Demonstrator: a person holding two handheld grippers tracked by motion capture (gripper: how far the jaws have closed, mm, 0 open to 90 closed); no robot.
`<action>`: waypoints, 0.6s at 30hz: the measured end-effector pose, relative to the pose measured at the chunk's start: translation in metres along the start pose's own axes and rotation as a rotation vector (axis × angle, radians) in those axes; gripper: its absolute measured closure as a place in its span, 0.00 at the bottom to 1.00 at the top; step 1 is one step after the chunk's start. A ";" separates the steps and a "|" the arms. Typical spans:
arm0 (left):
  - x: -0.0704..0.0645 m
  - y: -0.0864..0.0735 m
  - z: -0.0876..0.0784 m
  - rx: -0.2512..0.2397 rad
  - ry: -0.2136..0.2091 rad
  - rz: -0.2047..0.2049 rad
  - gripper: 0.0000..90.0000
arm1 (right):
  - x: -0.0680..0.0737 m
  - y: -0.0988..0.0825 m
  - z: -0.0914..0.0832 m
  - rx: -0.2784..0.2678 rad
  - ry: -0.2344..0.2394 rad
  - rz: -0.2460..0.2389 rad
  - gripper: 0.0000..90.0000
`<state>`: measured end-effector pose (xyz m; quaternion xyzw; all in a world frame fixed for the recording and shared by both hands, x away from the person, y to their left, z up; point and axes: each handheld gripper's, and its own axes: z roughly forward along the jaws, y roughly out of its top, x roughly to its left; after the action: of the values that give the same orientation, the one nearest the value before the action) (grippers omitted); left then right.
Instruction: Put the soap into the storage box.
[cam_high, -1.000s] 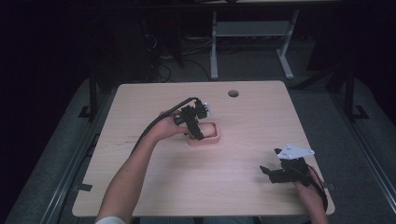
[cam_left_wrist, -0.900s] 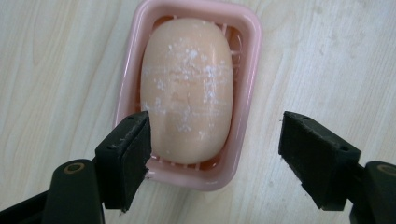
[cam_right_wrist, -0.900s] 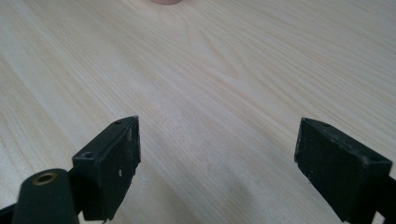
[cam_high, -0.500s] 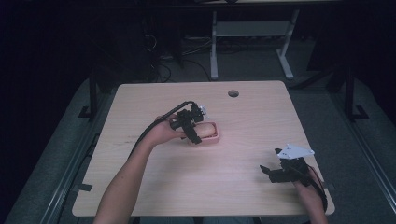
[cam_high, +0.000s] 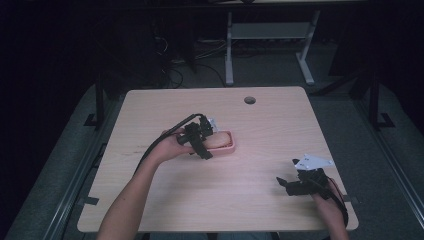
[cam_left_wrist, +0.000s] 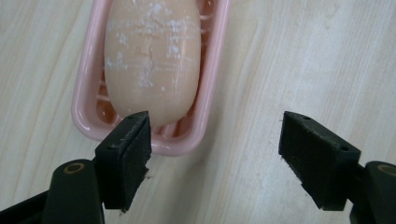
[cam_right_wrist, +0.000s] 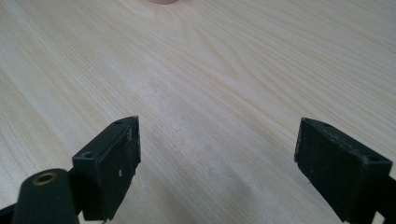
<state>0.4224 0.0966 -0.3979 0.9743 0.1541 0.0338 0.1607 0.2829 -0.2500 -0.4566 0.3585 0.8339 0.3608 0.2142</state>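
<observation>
A peach-coloured bar of soap (cam_left_wrist: 152, 56) with white flecks lies in a pink ridged soap dish (cam_left_wrist: 88, 112) near the middle of the table. In the high view the dish (cam_high: 229, 145) sits just right of my left gripper (cam_high: 206, 145). That gripper (cam_left_wrist: 215, 154) is open and holds nothing; its left jaw hangs over the dish's near end and its right jaw over bare wood. My right gripper (cam_high: 289, 186) rests low at the table's right front. It (cam_right_wrist: 217, 163) is open over bare wood with nothing between its jaws.
The light wooden table (cam_high: 280, 125) has a round cable hole (cam_high: 249, 100) at its far edge. A white desk frame (cam_high: 270, 45) and cables stand on the dark floor behind. A pink edge of the dish (cam_right_wrist: 163, 2) peeks in at the top of the right gripper view.
My left gripper has drawn back toward the near left, off the soap dish, and tilted down. The right gripper has stayed put.
</observation>
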 end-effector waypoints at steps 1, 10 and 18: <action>0.000 -0.002 0.000 -0.002 0.001 -0.001 0.28 | 0.000 0.000 0.000 0.000 -0.001 -0.001 0.15; -0.005 -0.015 -0.004 -0.022 0.008 -0.021 0.28 | 0.000 0.000 0.000 0.002 -0.010 0.000 0.15; -0.009 -0.024 -0.004 -0.004 0.019 -0.026 0.27 | 0.001 -0.001 0.001 0.011 -0.017 -0.005 0.15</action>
<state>0.4063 0.1162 -0.4021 0.9716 0.1680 0.0413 0.1615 0.2827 -0.2494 -0.4578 0.3607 0.8348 0.3527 0.2204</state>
